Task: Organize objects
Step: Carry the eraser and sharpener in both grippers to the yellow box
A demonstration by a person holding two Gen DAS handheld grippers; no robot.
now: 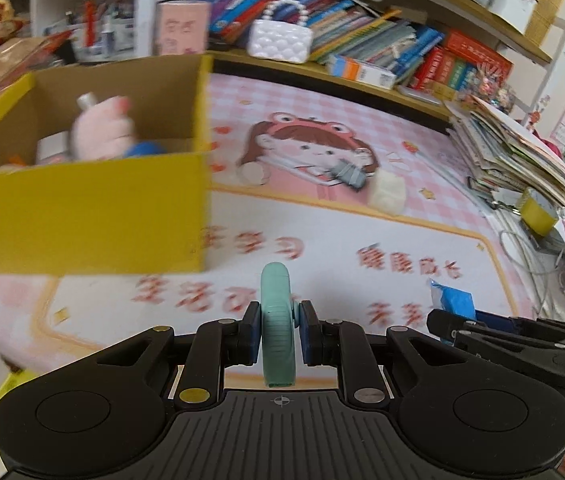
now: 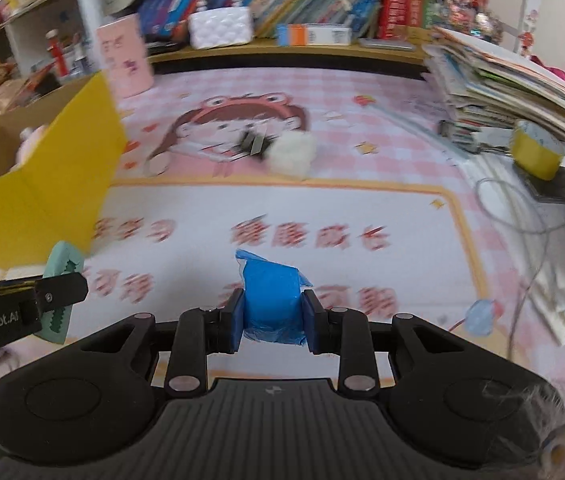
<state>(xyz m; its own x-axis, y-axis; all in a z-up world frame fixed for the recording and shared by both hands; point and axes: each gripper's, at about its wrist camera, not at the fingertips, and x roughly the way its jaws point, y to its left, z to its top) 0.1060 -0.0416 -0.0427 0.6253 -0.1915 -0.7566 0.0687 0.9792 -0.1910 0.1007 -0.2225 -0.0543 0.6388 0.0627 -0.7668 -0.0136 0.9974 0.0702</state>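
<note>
Left gripper [image 1: 280,334]: we see its fingers [image 1: 251,338] clamped on a mint-green clip [image 1: 277,320].
Yellow box [image 1: 86,216]: left on the tabletop [image 1: 362,224], holding a pink plush [image 1: 100,132].
Right gripper [image 1: 454,330]: at the right edge, gripping a blue packet [image 1: 452,298].

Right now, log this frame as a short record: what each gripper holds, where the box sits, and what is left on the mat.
left gripper: shut on mint green toothed hair clip
right gripper: shut on blue plastic-wrapped packet
yellow cardboard box: open, on the mat's left; pink plush toy inside
pink cartoon desk mat: white block and dark grey item lie together on the printed girl
image: motion-blurred
</note>
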